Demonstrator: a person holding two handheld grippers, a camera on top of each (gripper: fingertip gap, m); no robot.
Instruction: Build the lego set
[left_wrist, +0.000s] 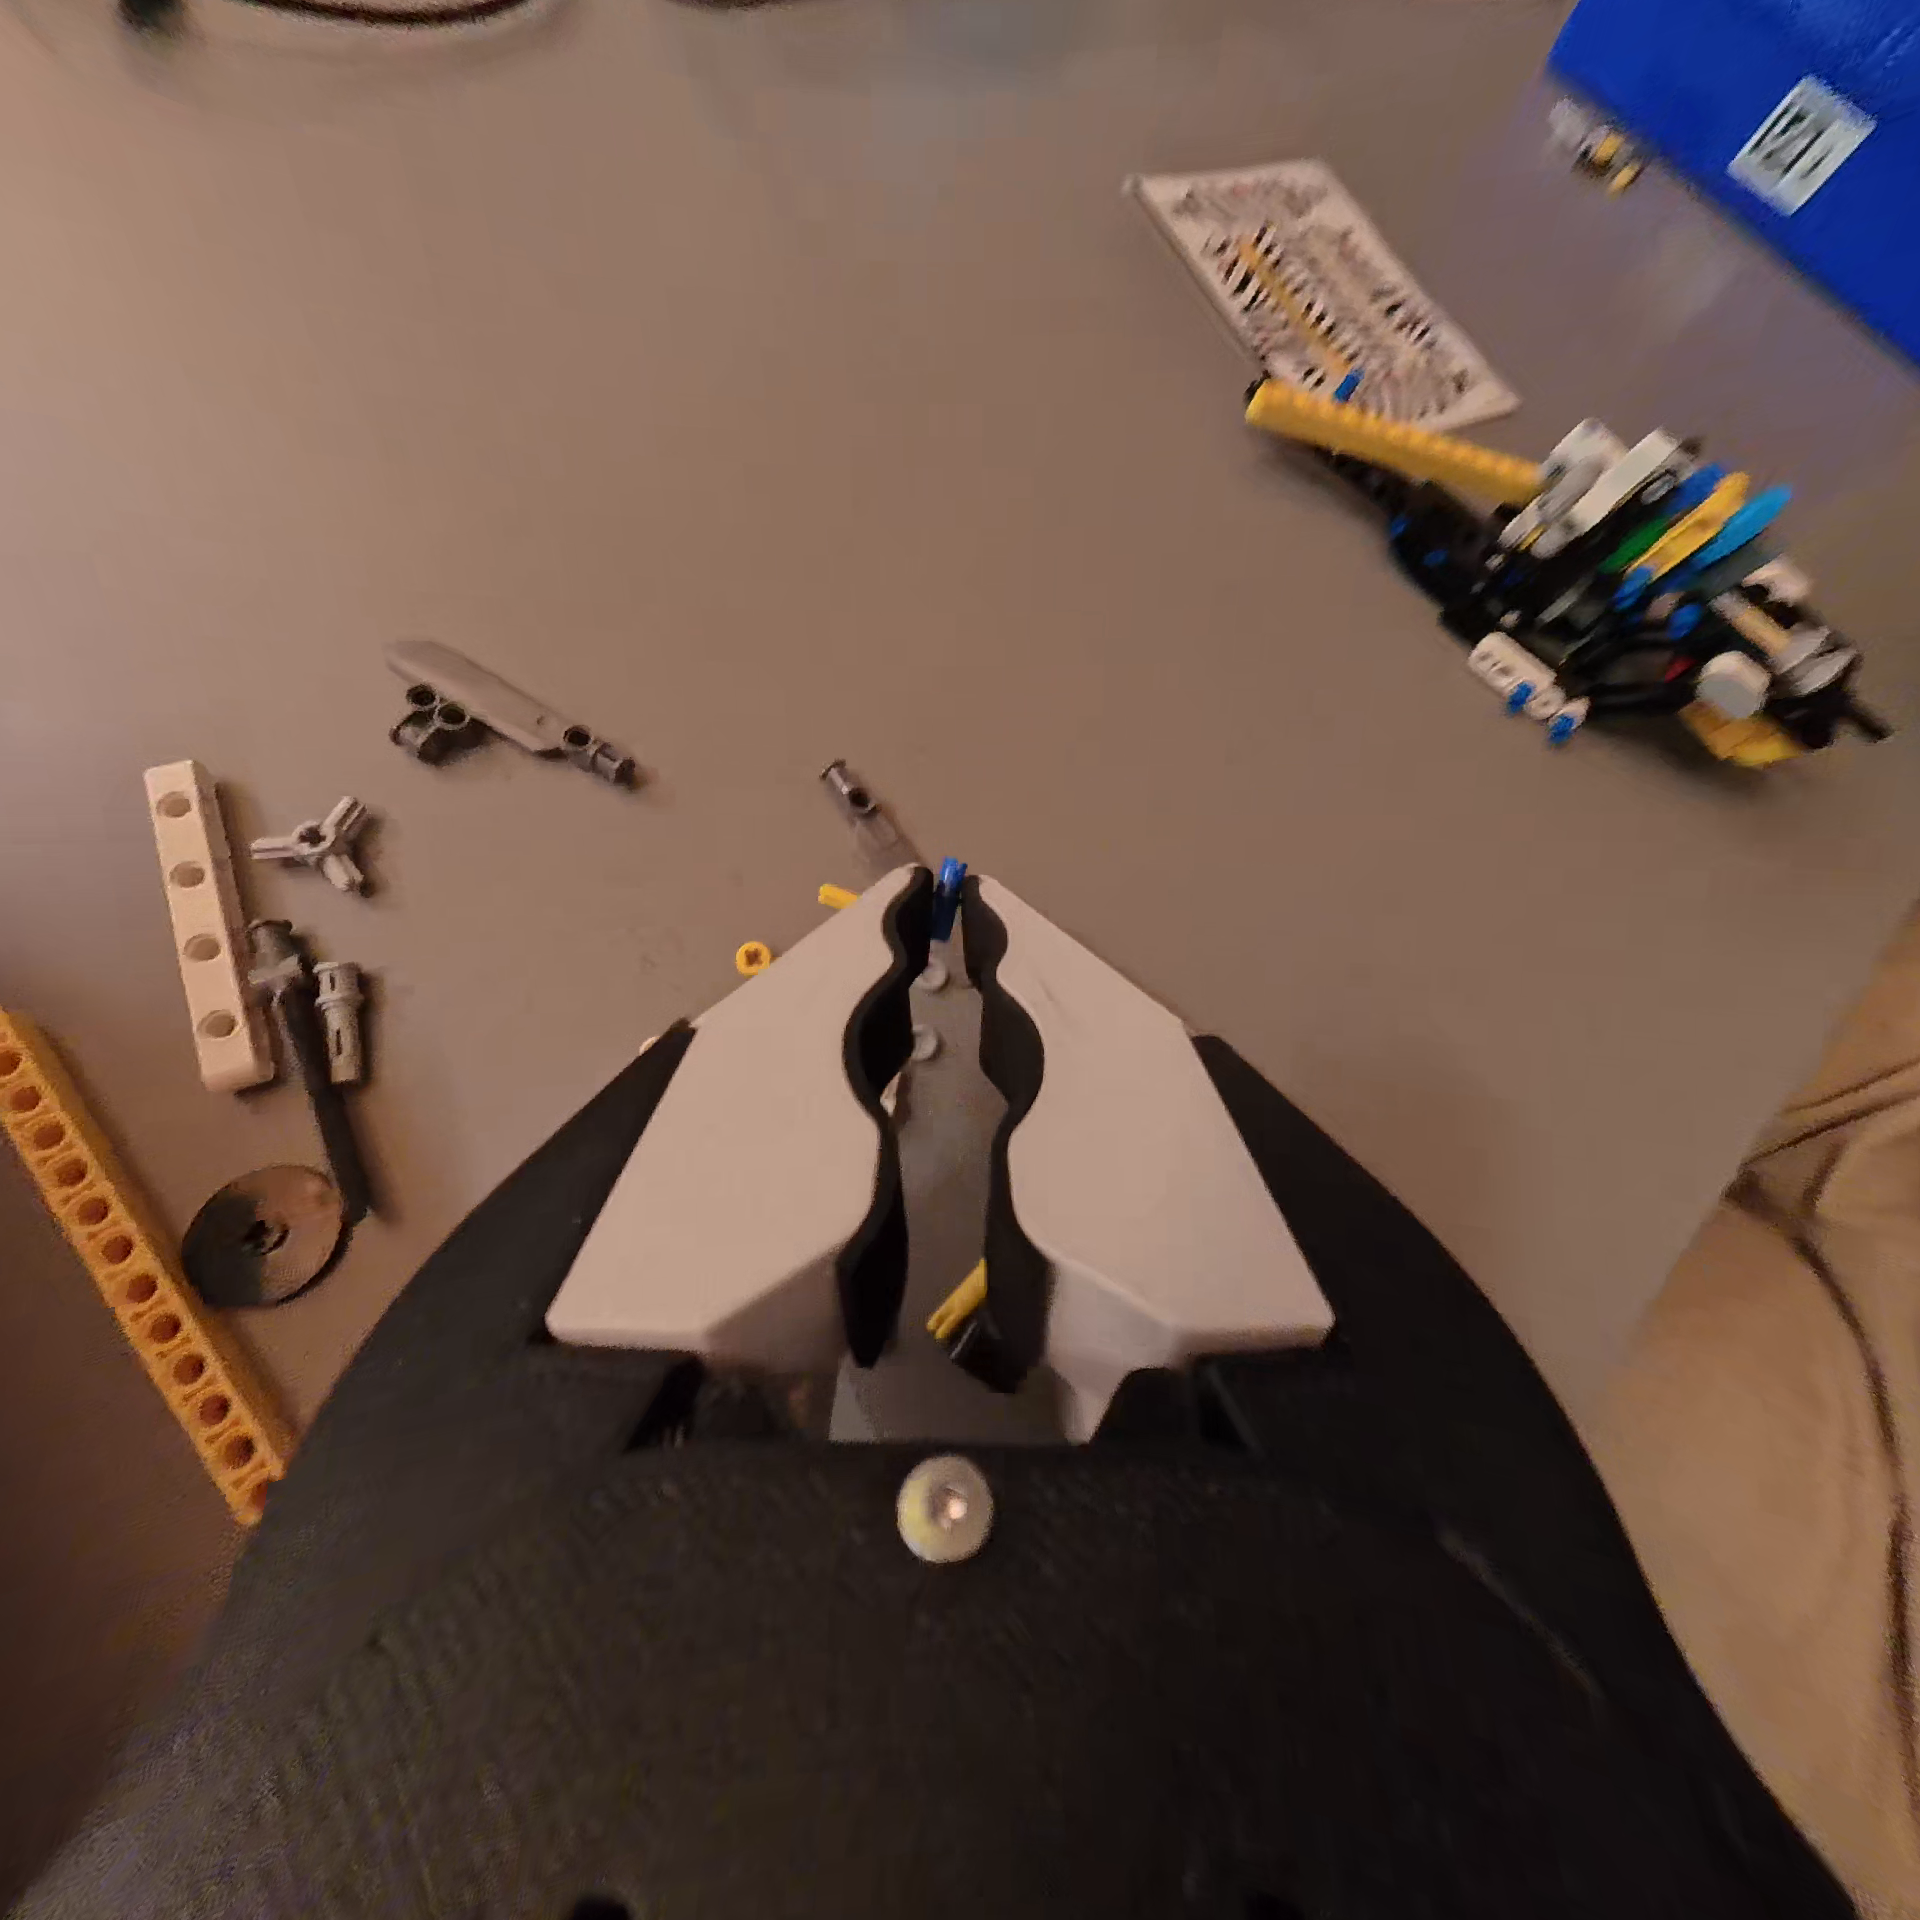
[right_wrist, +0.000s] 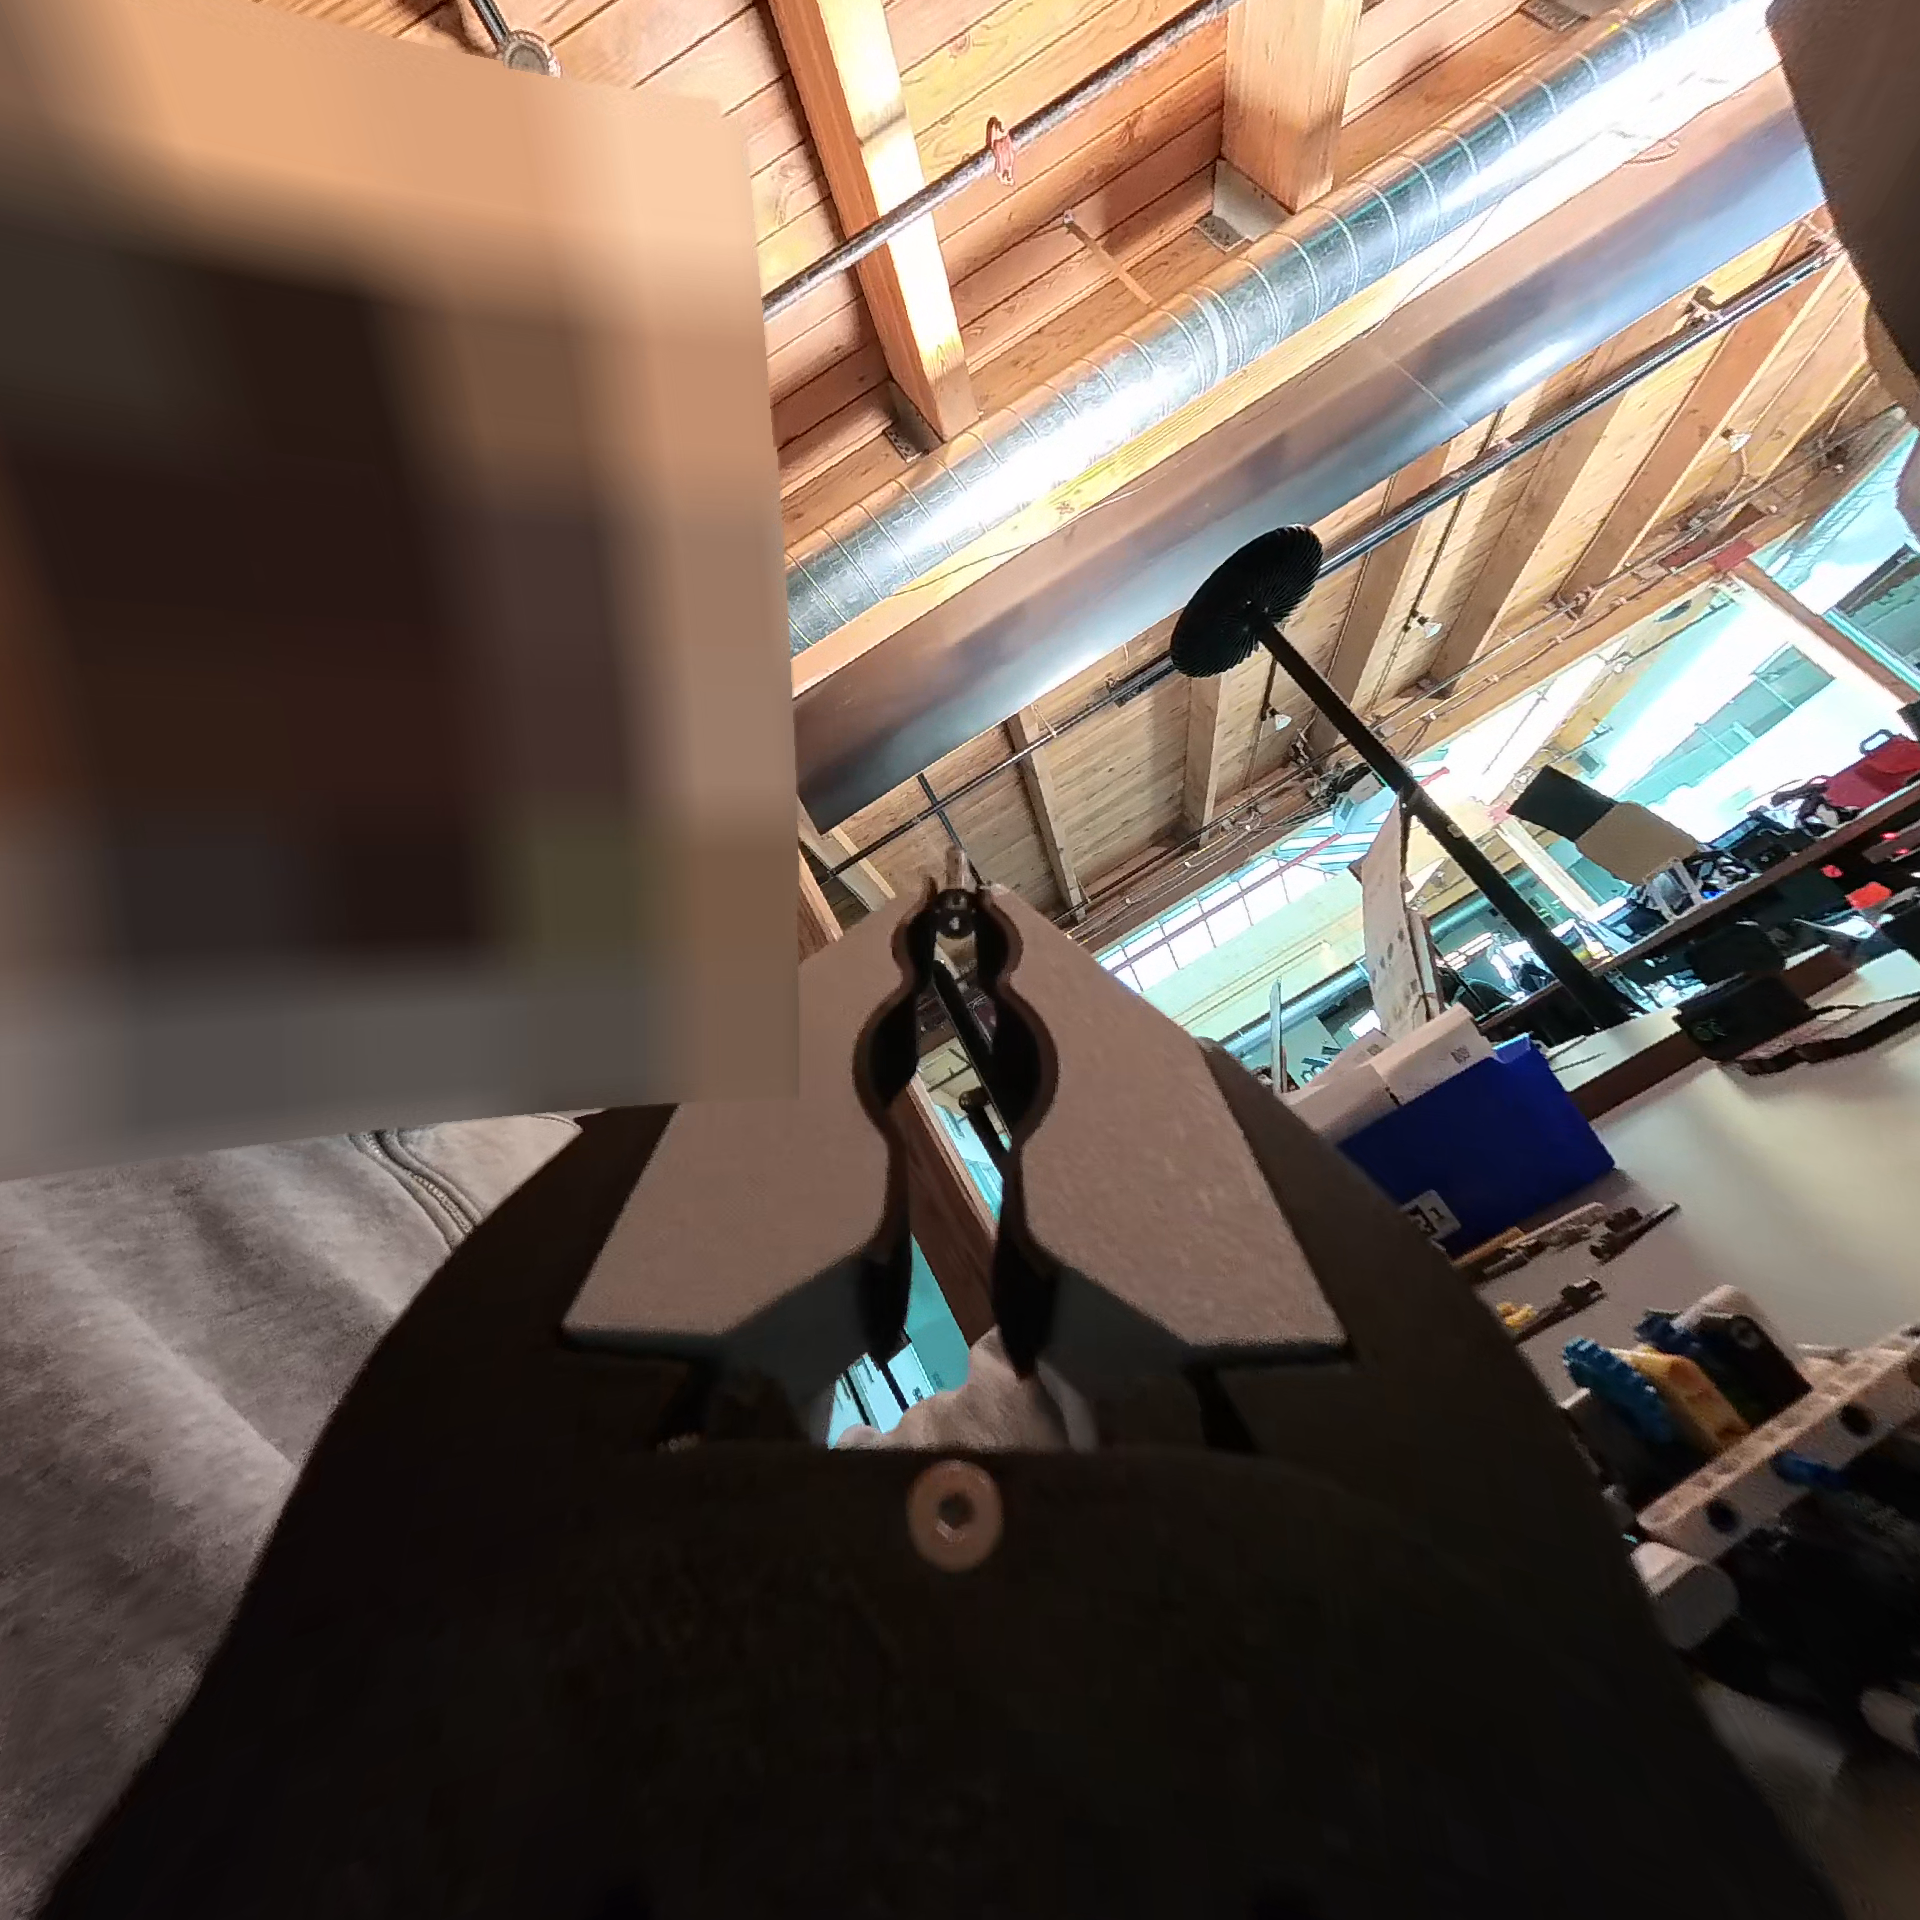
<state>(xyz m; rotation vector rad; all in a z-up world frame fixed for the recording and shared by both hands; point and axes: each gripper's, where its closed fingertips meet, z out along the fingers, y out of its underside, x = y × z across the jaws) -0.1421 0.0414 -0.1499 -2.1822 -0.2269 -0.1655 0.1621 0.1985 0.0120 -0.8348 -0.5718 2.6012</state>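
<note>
Left view, risk: the left tool (left_wrist: 948, 894) pinches a small blue pin (left_wrist: 948, 891) only at the very tips; I judge a slight twist or a knock on the counter (left_wrist: 831, 468) could flick it out among the loose parts.
Left view, tool state: nearly closed, clamped on the pin, nothing else held.
Left view, pose: tool angled down over the counter, tips near a grey connector (left_wrist: 860, 805) and yellow pegs (left_wrist: 753, 956).
Left view, task thing: the half-built model (left_wrist: 1621, 582) lies well apart, up right, beside the instruction sheet (left_wrist: 1320, 291) and blue bin (left_wrist: 1766, 125). White beam (left_wrist: 203, 914) and orange beam (left_wrist: 125, 1257) lie at left.
Right view, risk: the right tool (right_wrist: 961, 914) points away from the work, so any move toward the model (right_wrist: 1714, 1382) starts blind and may bump it.
Right view, tool state: almost shut; a small dark piece (right_wrist: 954, 920) sits at the tips, whether gripped I cannot tell.
Right view, pose: tilted steeply up toward the ceiling, close to the person's grey sleeve (right_wrist: 208, 1351).
</note>
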